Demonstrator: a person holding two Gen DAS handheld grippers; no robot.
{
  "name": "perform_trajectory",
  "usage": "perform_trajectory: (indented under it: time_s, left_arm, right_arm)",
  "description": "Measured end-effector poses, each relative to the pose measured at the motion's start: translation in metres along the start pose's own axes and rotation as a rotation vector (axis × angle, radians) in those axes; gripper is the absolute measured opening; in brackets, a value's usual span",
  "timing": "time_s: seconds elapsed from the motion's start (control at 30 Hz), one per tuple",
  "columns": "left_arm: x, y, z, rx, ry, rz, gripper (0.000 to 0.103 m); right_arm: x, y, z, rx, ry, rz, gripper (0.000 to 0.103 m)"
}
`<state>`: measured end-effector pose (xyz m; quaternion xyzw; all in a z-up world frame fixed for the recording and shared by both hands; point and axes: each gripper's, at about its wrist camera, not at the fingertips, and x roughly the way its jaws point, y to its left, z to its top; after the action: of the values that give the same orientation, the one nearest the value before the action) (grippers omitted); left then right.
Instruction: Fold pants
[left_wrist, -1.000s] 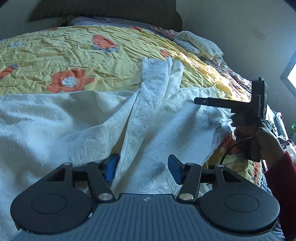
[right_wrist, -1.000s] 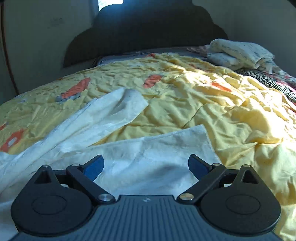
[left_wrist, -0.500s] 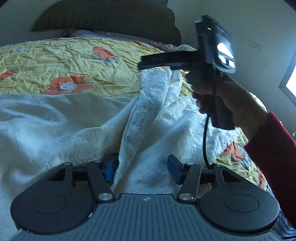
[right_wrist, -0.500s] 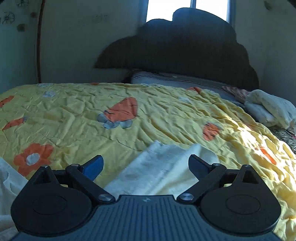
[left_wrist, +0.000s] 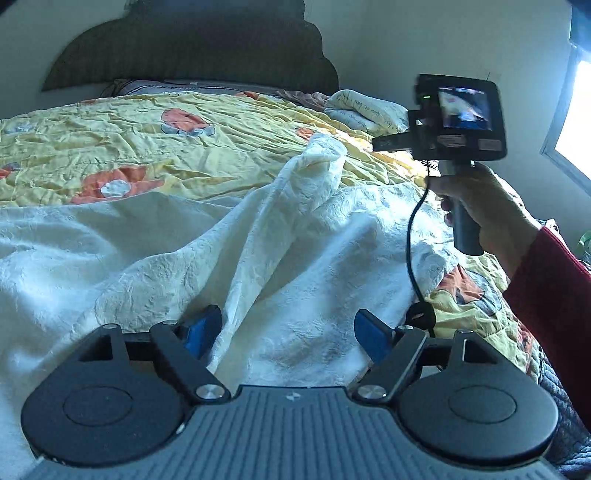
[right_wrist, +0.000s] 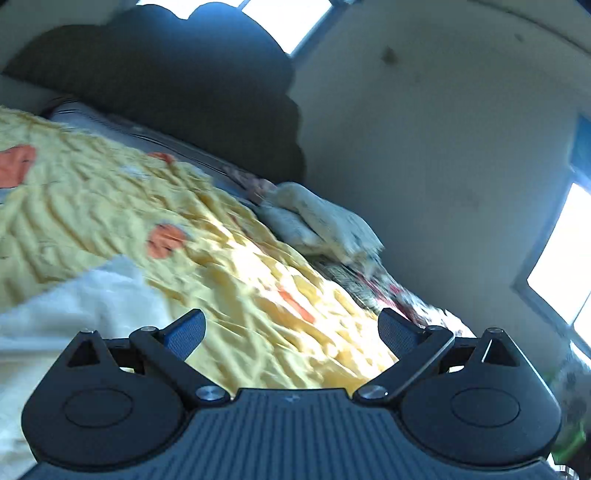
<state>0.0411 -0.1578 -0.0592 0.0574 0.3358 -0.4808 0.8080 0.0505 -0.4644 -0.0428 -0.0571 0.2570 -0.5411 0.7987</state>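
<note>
Your left gripper (left_wrist: 288, 334) sits low over the white pants (left_wrist: 258, 236), its jaws opening around a raised fold that runs up between them, the pads no longer pinching it, likely to let the cloth settle. The pants lie spread across the yellow flowered quilt (left_wrist: 147, 147), one leg ridged up toward the pillows (left_wrist: 365, 109). Your right gripper (right_wrist: 291, 332), gripped in your hand (left_wrist: 476, 199), hangs clear above the bed, wide open and empty, probably freed for the next fold.

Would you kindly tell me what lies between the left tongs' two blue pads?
In the left wrist view, a raised fold of the white pants runs between the opening left tongs; neither pad presses it.
</note>
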Motion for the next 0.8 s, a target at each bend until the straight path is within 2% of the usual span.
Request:
perform_trajectory:
  time_s: [0.1, 0.17, 0.23, 0.3, 0.37, 0.43, 0.47, 0.53, 0.63, 0.67, 0.73, 0.77, 0.8]
  left_arm:
    - [0.001, -0.001, 0.000, 0.009, 0.000, 0.003, 0.082]
    - [0.002, -0.002, 0.000, 0.015, -0.001, 0.004, 0.084]
    - [0.002, -0.003, -0.001, 0.018, -0.001, 0.001, 0.085]
    - [0.001, -0.003, -0.002, 0.021, -0.002, -0.005, 0.087]
    - [0.001, -0.003, -0.002, 0.019, -0.002, -0.011, 0.088]
    - [0.001, -0.002, -0.002, 0.015, -0.005, -0.017, 0.089]
    - [0.001, -0.001, -0.002, 0.013, -0.006, -0.022, 0.089]
    - [0.001, 0.000, -0.002, 0.008, -0.008, -0.032, 0.092]
    - [0.002, 0.001, -0.002, 0.002, -0.012, -0.043, 0.093]
    - [0.001, 0.002, -0.002, -0.002, -0.014, -0.048, 0.093]
    - [0.001, 0.005, -0.002, -0.019, -0.019, -0.061, 0.093]
    - [0.000, 0.007, -0.002, -0.028, -0.023, -0.069, 0.093]
    - [0.000, 0.009, -0.002, -0.040, -0.025, -0.077, 0.094]
  right_arm:
    - [0.012, -0.065, -0.007, 0.414, 0.103, 0.399, 0.100]
    - [0.021, -0.075, -0.007, 0.577, 0.170, 0.653, 0.100]
    - [0.026, -0.065, -0.002, 0.649, 0.220, 0.834, 0.100]
    - [0.029, -0.037, 0.008, 0.689, 0.272, 0.991, 0.100]
    - [0.036, -0.009, 0.016, 0.746, 0.341, 1.112, 0.100]
    - [0.044, 0.014, 0.022, 0.758, 0.404, 1.196, 0.100]
    - [0.043, 0.026, 0.028, 0.722, 0.411, 1.195, 0.099]
    - [0.033, 0.052, 0.043, 0.530, 0.391, 1.092, 0.099]
    - [0.016, 0.099, 0.056, 0.154, 0.290, 0.859, 0.099]
    - [0.013, 0.118, 0.056, 0.042, 0.265, 0.808, 0.099]
    - [0.019, 0.141, 0.053, -0.046, 0.294, 0.792, 0.080]
    - [0.026, 0.148, 0.049, -0.060, 0.328, 0.782, 0.055]
    - [0.027, 0.149, 0.047, -0.056, 0.312, 0.762, 0.047]
